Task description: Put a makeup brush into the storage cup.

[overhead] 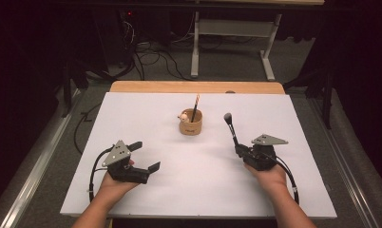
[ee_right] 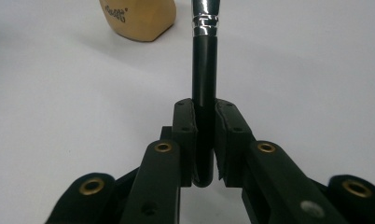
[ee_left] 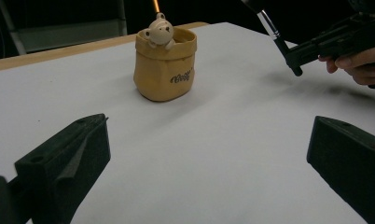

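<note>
A tan pouch-shaped cup (overhead: 190, 124) stands mid-table with a small bear figure (ee_left: 158, 32) on its rim and a pencil (overhead: 195, 107) sticking up from it. My right gripper (overhead: 238, 151), right of the cup, is shut on the lower handle of a black makeup brush (overhead: 231, 128), whose bristle head tilts up and away. In the right gripper view the pads (ee_right: 183, 126) clamp the brush handle (ee_right: 204, 70), with the cup (ee_right: 139, 18) beyond at upper left. My left gripper (overhead: 148, 155) rests open at front left with nothing between its jaws, facing the cup (ee_left: 164, 70).
A white sheet (overhead: 284, 118) covers the table, with a wooden strip (overhead: 194, 87) at its far edge. Beyond it stand a metal desk frame (overhead: 195, 52) and loose cables (overhead: 151, 57) on the floor. A person's hands hold both grippers near the front edge.
</note>
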